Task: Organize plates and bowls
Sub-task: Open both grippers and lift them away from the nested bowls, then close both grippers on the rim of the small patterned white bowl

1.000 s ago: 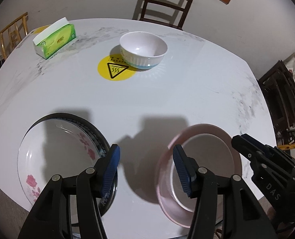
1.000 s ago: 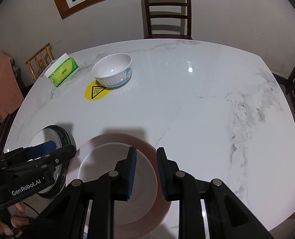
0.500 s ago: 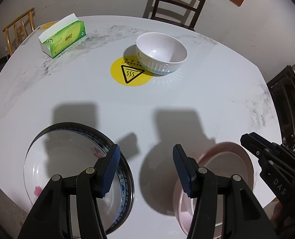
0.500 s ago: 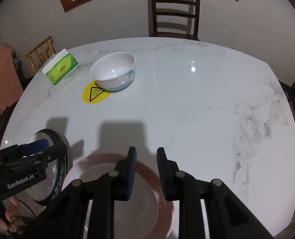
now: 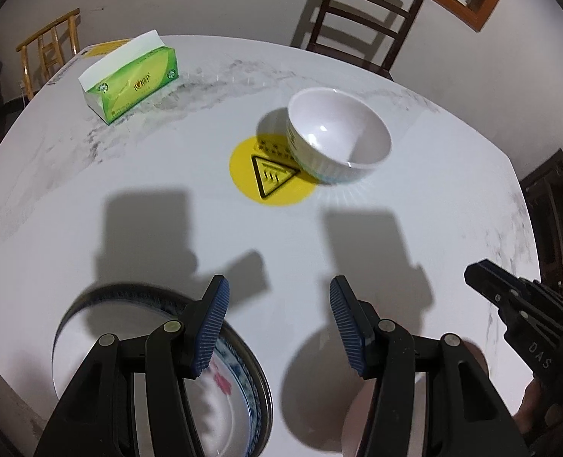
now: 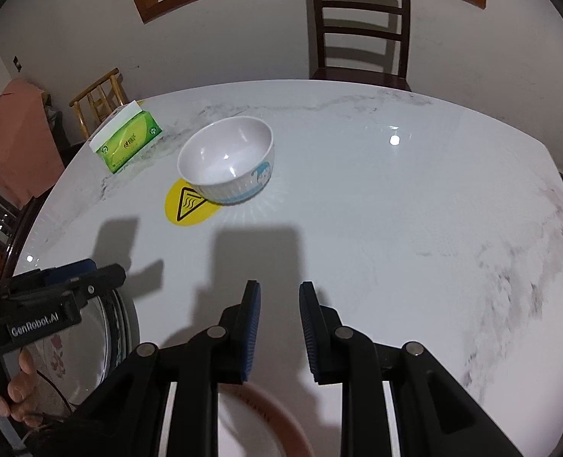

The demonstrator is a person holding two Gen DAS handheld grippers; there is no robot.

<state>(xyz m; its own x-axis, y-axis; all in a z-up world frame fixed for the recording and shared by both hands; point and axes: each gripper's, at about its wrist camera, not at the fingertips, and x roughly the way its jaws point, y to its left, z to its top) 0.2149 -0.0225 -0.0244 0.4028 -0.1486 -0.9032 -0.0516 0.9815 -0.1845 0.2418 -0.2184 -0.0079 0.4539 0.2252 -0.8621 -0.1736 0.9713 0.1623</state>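
A white ribbed bowl point(image 5: 338, 141) stands on the white marble table point(image 5: 167, 198), partly over a yellow warning sticker point(image 5: 271, 179); it also shows in the right wrist view point(image 6: 228, 160). A blue-rimmed floral plate point(image 5: 228, 392) lies at the near left edge under my left gripper point(image 5: 277, 323), which is open and empty. A pink plate point(image 6: 266, 419) lies at the near edge under my right gripper point(image 6: 279, 327), which is open a little and empty. The pink plate is mostly hidden in the left wrist view point(image 5: 353, 411).
A green tissue box point(image 5: 129, 80) sits at the far left of the table. A dark wooden chair point(image 6: 361, 30) stands behind the far edge. A light wooden chair point(image 6: 98, 99) stands at the far left. Dark furniture point(image 5: 555, 213) stands to the right.
Both grippers have moved forward and tilted up over the table. The plates have slid down toward the bottom of both views, and the bowl appears nearer. The jaws have not changed.
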